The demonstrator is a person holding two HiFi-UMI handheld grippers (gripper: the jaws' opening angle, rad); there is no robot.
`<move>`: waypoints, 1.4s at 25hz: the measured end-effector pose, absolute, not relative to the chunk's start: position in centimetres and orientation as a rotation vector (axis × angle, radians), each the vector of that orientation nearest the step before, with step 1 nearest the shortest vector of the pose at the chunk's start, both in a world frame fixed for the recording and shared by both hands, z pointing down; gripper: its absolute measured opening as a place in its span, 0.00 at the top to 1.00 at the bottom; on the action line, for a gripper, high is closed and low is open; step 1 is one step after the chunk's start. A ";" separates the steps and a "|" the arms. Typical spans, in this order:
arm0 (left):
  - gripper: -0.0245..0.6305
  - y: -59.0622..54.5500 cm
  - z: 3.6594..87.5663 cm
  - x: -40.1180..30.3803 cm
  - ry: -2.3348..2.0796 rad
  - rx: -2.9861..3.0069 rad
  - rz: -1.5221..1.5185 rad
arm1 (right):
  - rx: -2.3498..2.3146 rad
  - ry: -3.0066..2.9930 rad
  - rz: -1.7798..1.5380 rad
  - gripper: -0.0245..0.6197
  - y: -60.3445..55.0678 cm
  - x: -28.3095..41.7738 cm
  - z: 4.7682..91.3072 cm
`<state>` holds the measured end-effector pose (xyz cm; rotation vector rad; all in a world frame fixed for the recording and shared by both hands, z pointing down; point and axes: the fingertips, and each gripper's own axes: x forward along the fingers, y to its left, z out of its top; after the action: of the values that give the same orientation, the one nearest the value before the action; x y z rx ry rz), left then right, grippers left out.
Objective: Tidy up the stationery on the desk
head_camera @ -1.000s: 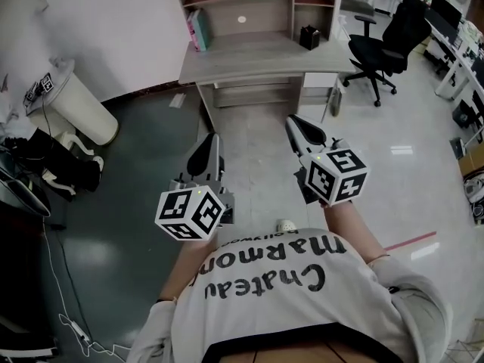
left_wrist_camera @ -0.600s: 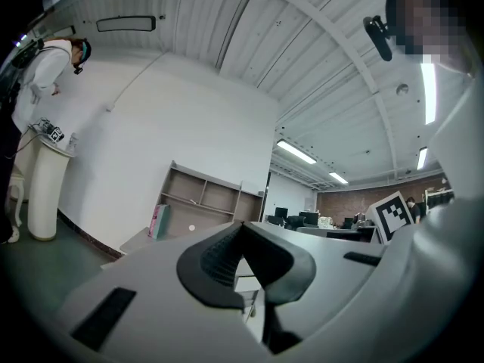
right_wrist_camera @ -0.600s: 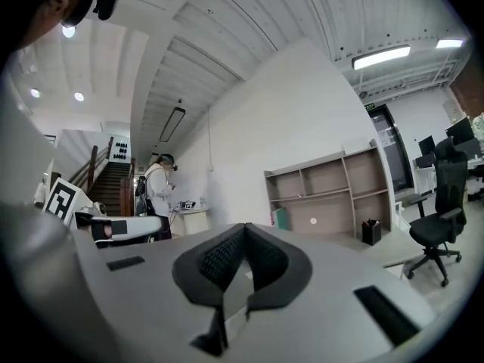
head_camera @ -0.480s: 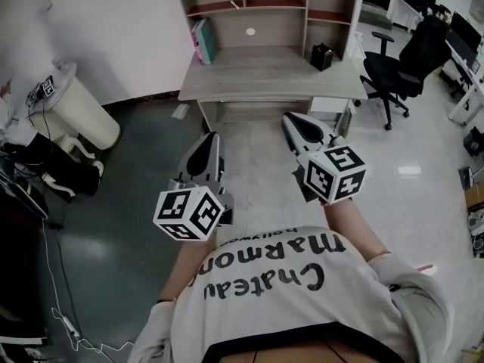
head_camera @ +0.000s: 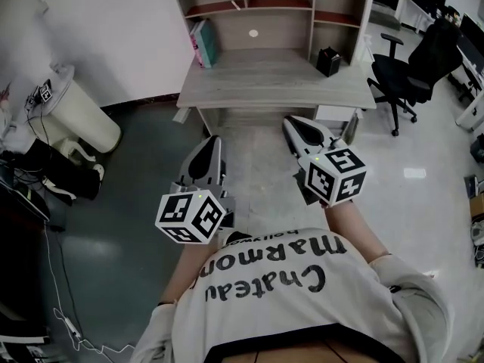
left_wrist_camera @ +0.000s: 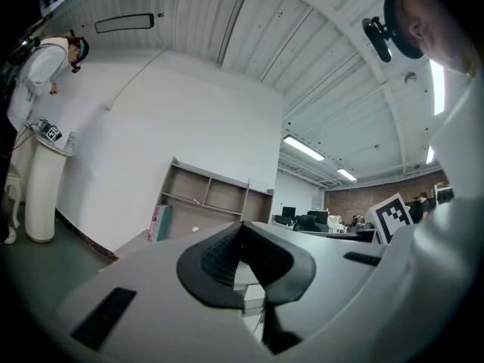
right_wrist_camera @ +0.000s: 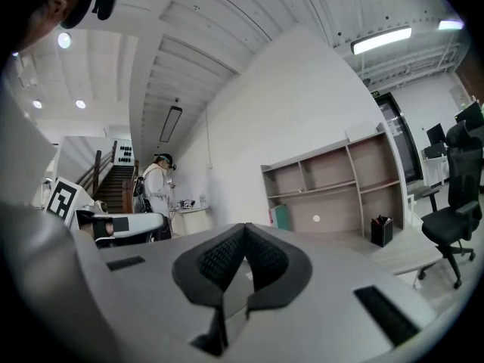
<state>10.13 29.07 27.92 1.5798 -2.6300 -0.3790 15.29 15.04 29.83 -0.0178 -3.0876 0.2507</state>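
A grey wooden desk [head_camera: 280, 85] with a shelf hutch stands ahead of me across the floor. On it a pink and teal book [head_camera: 203, 42] leans at the left, and a black pen holder [head_camera: 328, 60] stands at the right. A small white round thing [head_camera: 253, 32] shows on the hutch's back panel. My left gripper [head_camera: 210, 144] and right gripper [head_camera: 293, 123] are held level in front of my chest, pointing at the desk and well short of it. Both are shut with nothing between the pads. The book [right_wrist_camera: 280, 217] and pen holder [right_wrist_camera: 380, 231] also show in the right gripper view.
A black office chair [head_camera: 412, 74] stands right of the desk. A white cylindrical stand [head_camera: 79, 112] with a marker device on top is at the left, with dark bags and cables [head_camera: 53, 172] beside it. A person in white [right_wrist_camera: 159, 187] stands by that stand.
The desk has come nearer and lower in the head view as I walk towards it. Both grippers keep the same pose in front of me, still shut.
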 end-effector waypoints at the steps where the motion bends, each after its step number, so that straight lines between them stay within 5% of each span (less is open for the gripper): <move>1: 0.94 28.8 28.1 9.5 -2.627 1.580 -0.383 | -0.017 -3.084 0.253 0.95 14.8 14.7 30.0; 21: 0.94 23.9 24.7 -12.2 -2.523 1.766 -0.408 | 0.174 -3.105 0.195 0.95 11.2 -5.1 26.4; 35: 0.94 20.8 24.1 -20.3 -2.405 1.952 -0.405 | 0.372 -3.113 0.191 0.95 9.0 -11.5 26.2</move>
<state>-20.28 20.83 24.10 1.9516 -2.4053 -0.4045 -11.49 9.01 26.20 0.3716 -3.1127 0.1913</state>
